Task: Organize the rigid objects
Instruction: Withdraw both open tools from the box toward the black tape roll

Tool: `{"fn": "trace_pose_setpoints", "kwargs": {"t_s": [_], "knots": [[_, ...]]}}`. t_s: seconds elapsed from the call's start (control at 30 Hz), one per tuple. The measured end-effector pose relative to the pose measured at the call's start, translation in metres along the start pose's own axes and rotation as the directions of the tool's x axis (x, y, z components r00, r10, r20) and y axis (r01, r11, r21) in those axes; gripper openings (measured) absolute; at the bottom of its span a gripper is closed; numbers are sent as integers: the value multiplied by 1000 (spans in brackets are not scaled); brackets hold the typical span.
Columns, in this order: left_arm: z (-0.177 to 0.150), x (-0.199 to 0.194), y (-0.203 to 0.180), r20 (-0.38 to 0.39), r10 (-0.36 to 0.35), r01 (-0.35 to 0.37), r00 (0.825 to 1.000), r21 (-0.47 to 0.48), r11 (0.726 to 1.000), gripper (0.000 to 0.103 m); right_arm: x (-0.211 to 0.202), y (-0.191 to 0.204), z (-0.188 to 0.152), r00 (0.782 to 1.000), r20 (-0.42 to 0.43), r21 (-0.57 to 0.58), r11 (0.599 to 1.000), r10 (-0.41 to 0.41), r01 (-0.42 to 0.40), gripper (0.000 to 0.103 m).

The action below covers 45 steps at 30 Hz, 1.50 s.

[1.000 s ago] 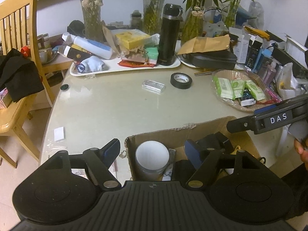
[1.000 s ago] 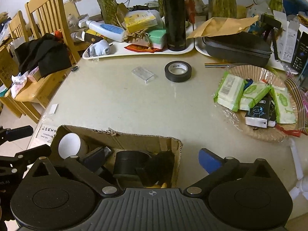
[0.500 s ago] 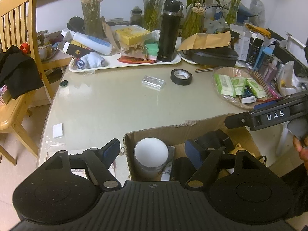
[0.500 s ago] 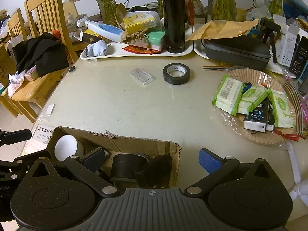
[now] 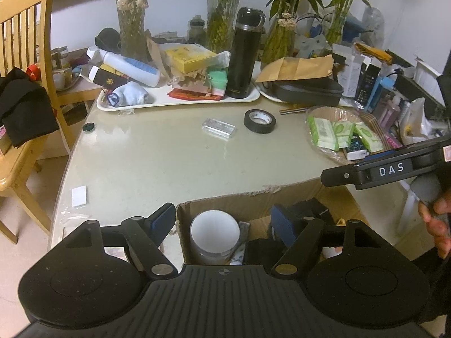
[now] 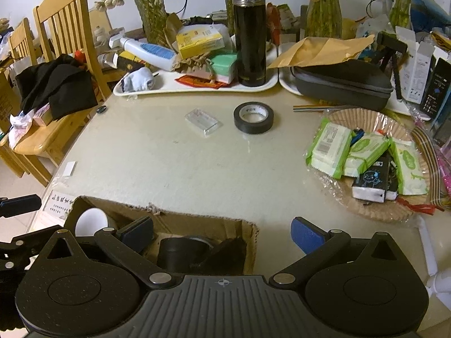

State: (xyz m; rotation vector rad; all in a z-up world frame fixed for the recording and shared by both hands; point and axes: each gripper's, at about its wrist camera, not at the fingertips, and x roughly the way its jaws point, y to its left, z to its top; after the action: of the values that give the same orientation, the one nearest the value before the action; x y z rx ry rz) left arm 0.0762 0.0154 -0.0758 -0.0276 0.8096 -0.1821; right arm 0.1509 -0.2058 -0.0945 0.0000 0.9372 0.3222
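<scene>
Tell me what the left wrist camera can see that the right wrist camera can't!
Only the left view shows the right tool's black arm marked DAS and the person's hand holding it. Only the right view shows the small second wooden chair behind the big one. Both show the round black tape roll, the clear plastic case, the tall black flask and the white cup in the brown cardboard box.
</scene>
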Motion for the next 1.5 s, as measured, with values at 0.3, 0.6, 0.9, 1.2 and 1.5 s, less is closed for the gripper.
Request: {"fn": "trace_pose_setpoints", "kwargs": {"t_s": [0.3, 0.6, 0.9, 1.2, 1.5], "knots": [[9, 0, 6, 22, -12, 12, 1000, -15, 1000, 74, 2, -2, 7, 999, 49, -37, 999, 0, 1, 103], [23, 6, 12, 26, 23, -24, 999, 25, 999, 74, 7, -1, 16, 997, 72, -61, 998, 10, -6, 103], [35, 31, 12, 40, 31, -34, 999, 70, 997, 74, 18, -5, 25, 997, 75, -66, 998, -12, 17, 103], [46, 46, 11, 55, 35, -40, 998, 102, 994, 74, 28, -8, 35, 996, 83, -68, 997, -22, 27, 103], [55, 60, 14, 52, 35, -42, 998, 126, 991, 74, 46, -6, 46, 996, 82, -94, 995, -24, 31, 103]]}}
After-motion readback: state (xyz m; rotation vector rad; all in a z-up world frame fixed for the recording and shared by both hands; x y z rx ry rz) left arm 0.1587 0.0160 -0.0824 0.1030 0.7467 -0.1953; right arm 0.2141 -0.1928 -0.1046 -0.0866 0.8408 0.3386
